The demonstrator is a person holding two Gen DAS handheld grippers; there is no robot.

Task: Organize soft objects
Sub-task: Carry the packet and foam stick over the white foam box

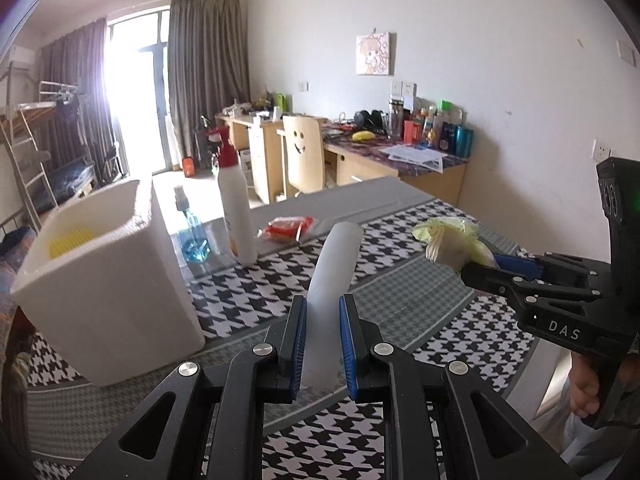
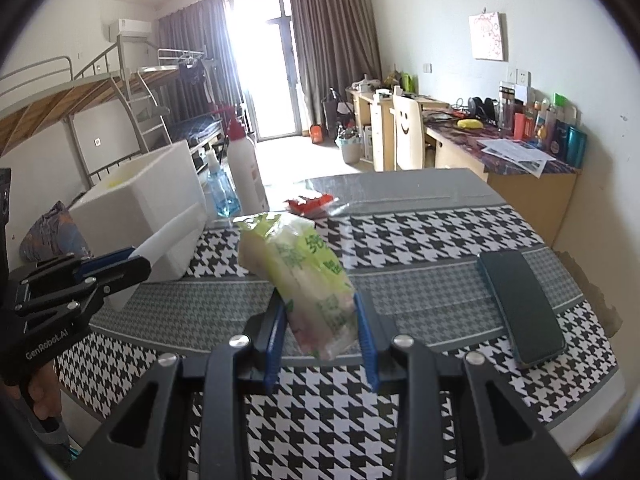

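Left tool (image 1: 323, 344): clamped on a white foam strip (image 1: 334, 276) that sticks up and forward from between its blue pads, held clear above the bench (image 1: 400, 304).
Right tool (image 2: 322, 340): closed on a green-printed tissue pack (image 2: 304, 276), pads pressing both sides, the pack tilted up and away over the bench.
Right tool from the left view (image 1: 486, 270): comes in from the right edge, pack bunched at its tip, a hand (image 1: 586, 392) on the grip below.
Left tool from the right view (image 2: 116, 270): comes in from the left edge, near the box.
Box (image 1: 108, 280): white foam, open top, on the bench's left side; something yellow (image 1: 70, 242) lies inside.
Bottles: a tall white one with a red cap (image 1: 236, 208) and a small blue spray (image 1: 192, 236), just beyond the box.
Red packet (image 1: 290, 227): flat on the bench past the strip.
Phone (image 2: 520, 306): dark, face down near the bench's right edge.
Bench cloth: black-and-white houndstooth.
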